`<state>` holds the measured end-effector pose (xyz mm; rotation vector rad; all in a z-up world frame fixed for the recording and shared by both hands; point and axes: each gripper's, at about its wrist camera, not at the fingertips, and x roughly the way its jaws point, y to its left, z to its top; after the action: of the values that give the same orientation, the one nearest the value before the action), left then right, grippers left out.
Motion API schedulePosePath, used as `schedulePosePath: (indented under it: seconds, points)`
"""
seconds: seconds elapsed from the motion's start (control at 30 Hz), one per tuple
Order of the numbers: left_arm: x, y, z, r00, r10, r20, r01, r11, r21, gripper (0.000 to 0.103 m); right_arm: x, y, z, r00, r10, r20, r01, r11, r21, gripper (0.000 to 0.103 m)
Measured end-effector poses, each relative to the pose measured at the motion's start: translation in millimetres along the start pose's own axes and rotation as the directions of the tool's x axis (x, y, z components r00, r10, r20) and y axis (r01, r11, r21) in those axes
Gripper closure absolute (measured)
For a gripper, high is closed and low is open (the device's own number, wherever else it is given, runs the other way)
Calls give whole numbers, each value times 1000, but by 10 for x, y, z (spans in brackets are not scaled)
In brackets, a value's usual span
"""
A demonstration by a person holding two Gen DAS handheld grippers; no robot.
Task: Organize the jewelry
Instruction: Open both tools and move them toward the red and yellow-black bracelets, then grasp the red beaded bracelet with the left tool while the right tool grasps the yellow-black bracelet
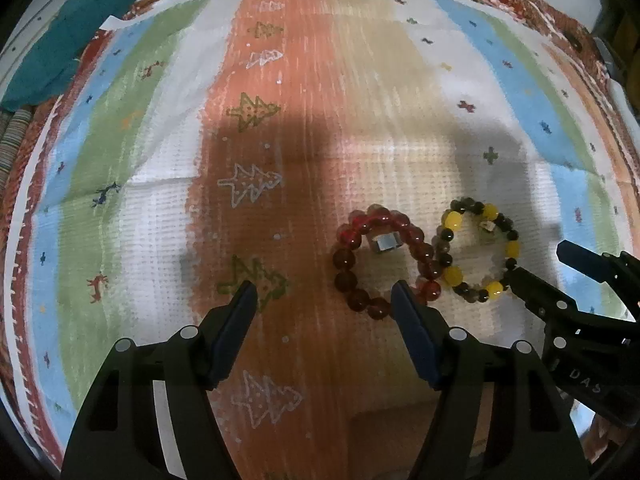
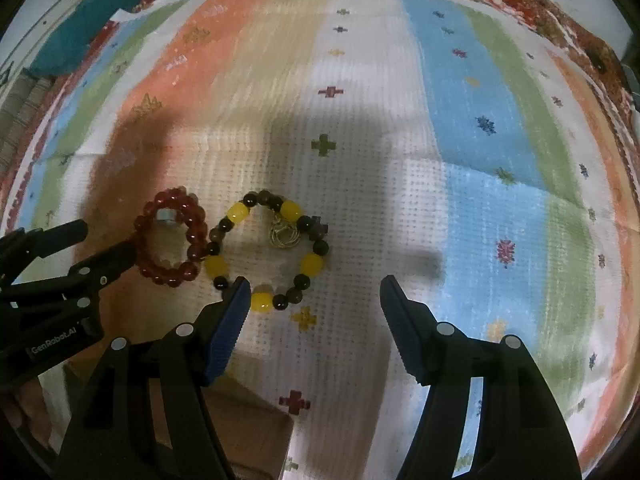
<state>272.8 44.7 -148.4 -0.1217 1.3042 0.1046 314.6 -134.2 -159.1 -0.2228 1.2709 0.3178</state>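
1. With both grippers tilted down at the striped cloth [image 1: 132,128], nothing is picked up yet; looks like the approach step before a first grab.

2. Left wrist view:
- left gripper [image 1: 324,294] has its jaws wide, nothing between them, only bare cloth.
- red bracelet [image 1: 384,260] lies flat just right of the gap; the right fingertip [image 1: 404,294] overlaps its near edge, contact unclear.
- A small silver ring [image 1: 386,243] sits inside the red loop.
- yellow and dark bracelet [image 1: 478,254] lies next to it on the right, beads touching or nearly so.
- The other gripper comes in from the right edge, tip by the yellow beads.

3. Right wrist view:
- right gripper [image 2: 314,292] also wide, empty.
- yellow and dark bracelet [image 2: 268,254] sits up-left of the gap; the left fingertip [image 2: 240,292] is at its near beads.
- A gold-coloured trinket [image 2: 284,234] lies inside that loop; can't tell what it is.
- red bracelet [image 2: 172,236] further left, silver ring [image 2: 163,214] inside it, the left gripper's tip at its edge.
- A brown box corner [image 2: 244,420] shows at the bottom, probably where things go.

4. Next, my read: each gripper shifts sideways so one bead strand sits between the jaws, then closes. Risk: round beads roll, and the neighbouring bracelet may drag along.
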Motion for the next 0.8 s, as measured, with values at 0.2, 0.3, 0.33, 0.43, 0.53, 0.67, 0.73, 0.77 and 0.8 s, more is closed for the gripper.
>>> schedulePosePath:
  seconds: [0.2,0.3,0.33,0.43,0.53,0.67,0.73,0.77,0.8]
  points:
    - [98,-2,25,1000,-5,-22,5,1000,9,37,124,22,48,1000,1,-28,-1,1000,-9,41]
    - [125,8,41,1000,-8,-27,9,1000,9,40,171,50,76,999,-4,-34,3,1000,-16,41]
    - [137,3,43,1000,-9,-30,9,1000,13,40,184,56,82,999,-3,-36,2,1000,-17,41]
    - [162,-4,50,999,-5,-32,5,1000,19,42,231,85,107,999,-13,-41,12,1000,-28,45]
    - [215,-60,76,999,7,-34,-6,1000,24,48,281,92,116,999,-30,-46,28,999,-37,52]
    - [284,-58,61,999,23,-27,-22,999,38,56,349,156,126,998,-51,-41,49,997,-65,65]
    - [301,-61,48,999,33,-24,-32,999,44,67,355,160,131,998,-47,-42,44,997,-69,78]
    - [302,-65,44,999,33,-23,-32,998,44,71,357,156,131,998,-45,-42,42,997,-69,90]
    - [303,-62,45,999,33,-24,-32,999,45,80,358,154,135,998,-43,-40,40,997,-67,90]
